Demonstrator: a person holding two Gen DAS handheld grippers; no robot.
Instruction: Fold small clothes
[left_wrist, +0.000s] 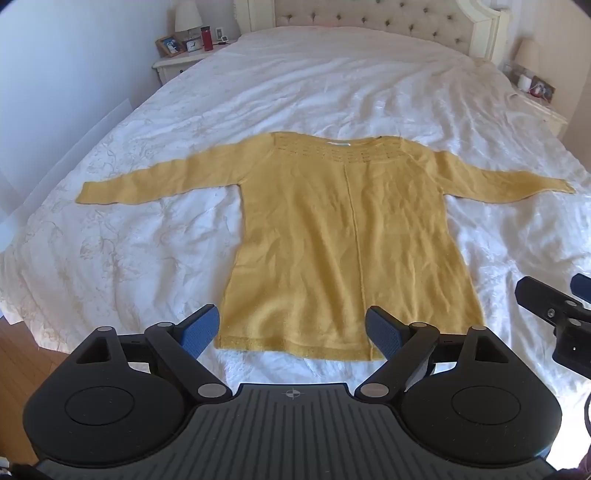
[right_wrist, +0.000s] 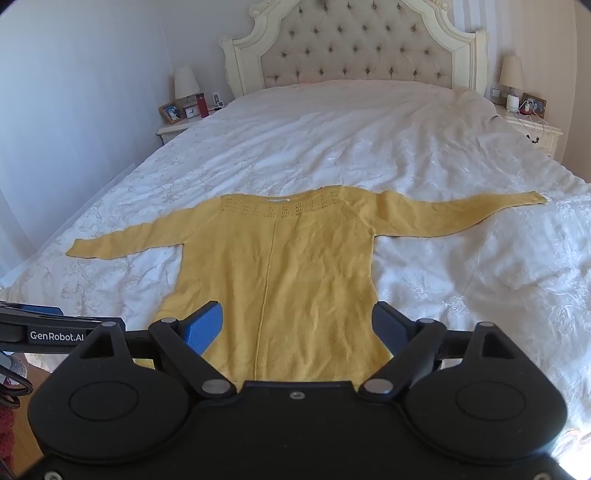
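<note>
Both grippers, left gripper (left_wrist: 291, 334) and right gripper (right_wrist: 297, 328), hover wide open and empty above the hem of a yellow knit sweater (left_wrist: 347, 240), spread flat, sleeves out, on the white bedspread (left_wrist: 147, 240). Likely light, limp and stretchy; best pinched at cuff, shoulder or hem corner.

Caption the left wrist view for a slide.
Open left gripper hovers at the hem of a yellow sweater spread flat on a white bed.
</note>
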